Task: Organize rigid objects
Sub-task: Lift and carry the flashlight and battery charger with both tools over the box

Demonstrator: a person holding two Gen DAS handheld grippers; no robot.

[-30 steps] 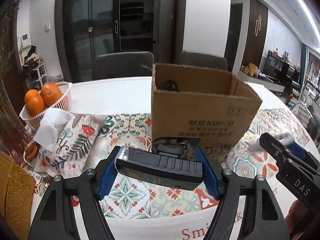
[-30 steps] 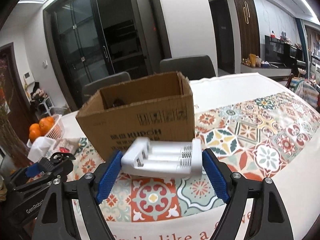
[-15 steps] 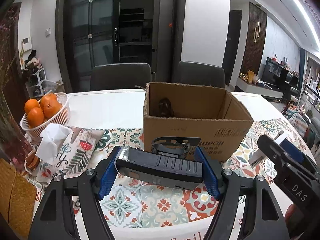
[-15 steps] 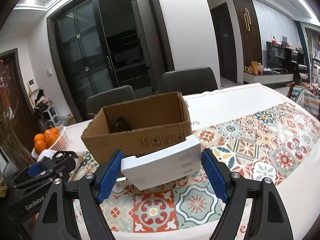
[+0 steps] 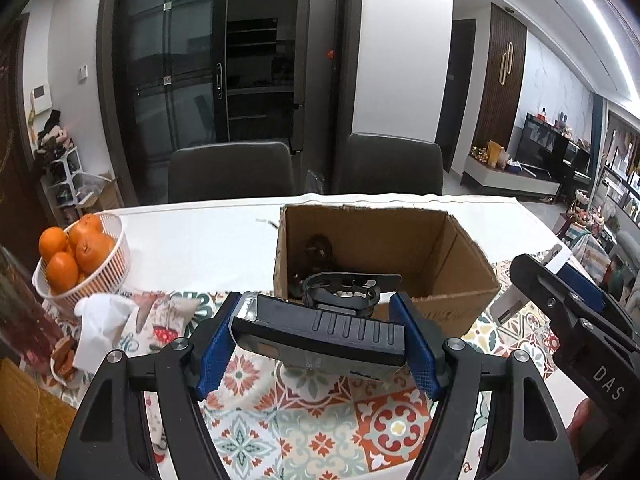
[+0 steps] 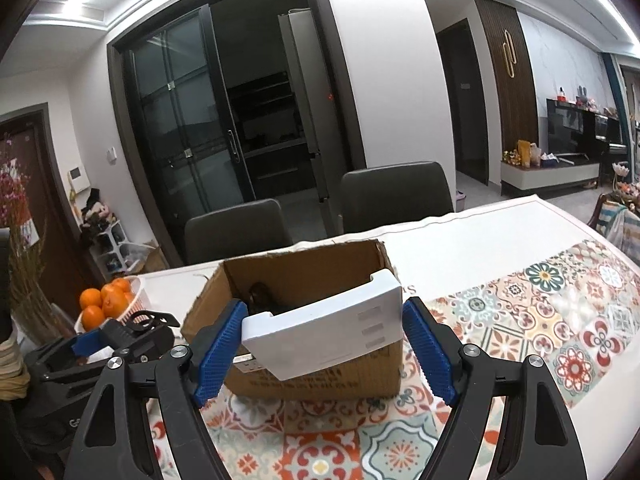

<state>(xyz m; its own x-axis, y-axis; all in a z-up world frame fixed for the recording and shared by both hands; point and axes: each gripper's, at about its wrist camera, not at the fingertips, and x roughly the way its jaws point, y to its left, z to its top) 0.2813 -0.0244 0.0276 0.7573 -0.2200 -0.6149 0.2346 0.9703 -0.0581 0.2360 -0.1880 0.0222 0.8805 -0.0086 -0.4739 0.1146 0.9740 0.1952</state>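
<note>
My left gripper (image 5: pixel 318 340) is shut on a black ribbed device with a clip (image 5: pixel 320 334), held above the tiled tablecloth just in front of an open cardboard box (image 5: pixel 440 304). A dark object (image 5: pixel 318 248) lies inside the box at its back left corner. My right gripper (image 6: pixel 324 344) is shut on a white battery charger (image 6: pixel 324 336), tilted up before the same cardboard box (image 6: pixel 304 276). In the left wrist view the right gripper (image 5: pixel 568 312) shows at the right edge. In the right wrist view the left gripper (image 6: pixel 116 336) shows at the lower left.
A white basket of oranges (image 5: pixel 76 260) stands at the table's left, with a crumpled tissue (image 5: pixel 100 320) and a patterned cloth (image 5: pixel 168 316) beside it. Two dark chairs (image 5: pixel 230 172) stand behind the table. The patterned tablecloth (image 6: pixel 560 312) spreads to the right.
Both grippers have risen with their objects, so the box's inside now shows. The white charger has tipped, turning its smooth back toward the camera.
</note>
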